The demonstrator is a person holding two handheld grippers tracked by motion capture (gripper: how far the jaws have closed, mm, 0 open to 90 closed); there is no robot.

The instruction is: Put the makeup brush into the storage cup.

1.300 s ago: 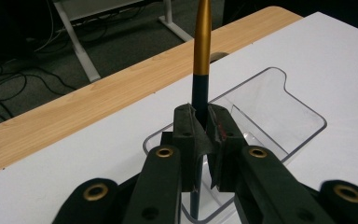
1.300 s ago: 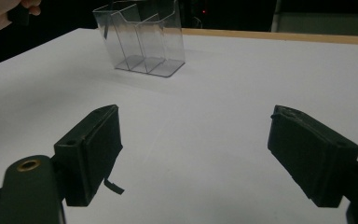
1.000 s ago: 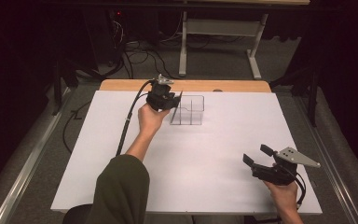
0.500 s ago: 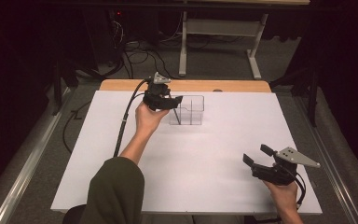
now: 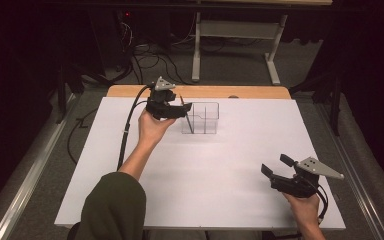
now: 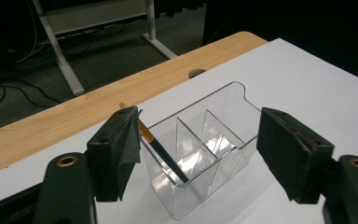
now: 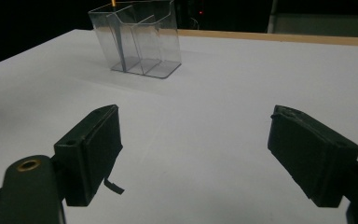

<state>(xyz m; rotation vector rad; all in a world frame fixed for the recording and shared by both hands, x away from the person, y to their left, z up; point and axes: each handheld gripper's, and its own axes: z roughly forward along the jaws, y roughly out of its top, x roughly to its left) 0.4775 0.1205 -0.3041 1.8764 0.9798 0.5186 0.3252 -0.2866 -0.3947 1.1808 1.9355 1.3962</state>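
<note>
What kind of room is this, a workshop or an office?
Probably a lab or test room: a white-topped table under dark surroundings, loose cables on the carpeted floor, and camera-fitted handheld left tongs by a clear organizer.

Surface: white table (image 5: pixel 205 190), wooden strip along its far edge.
On it: clear divided organizer (image 5: pixel 200 118), far, left of centre.
</note>
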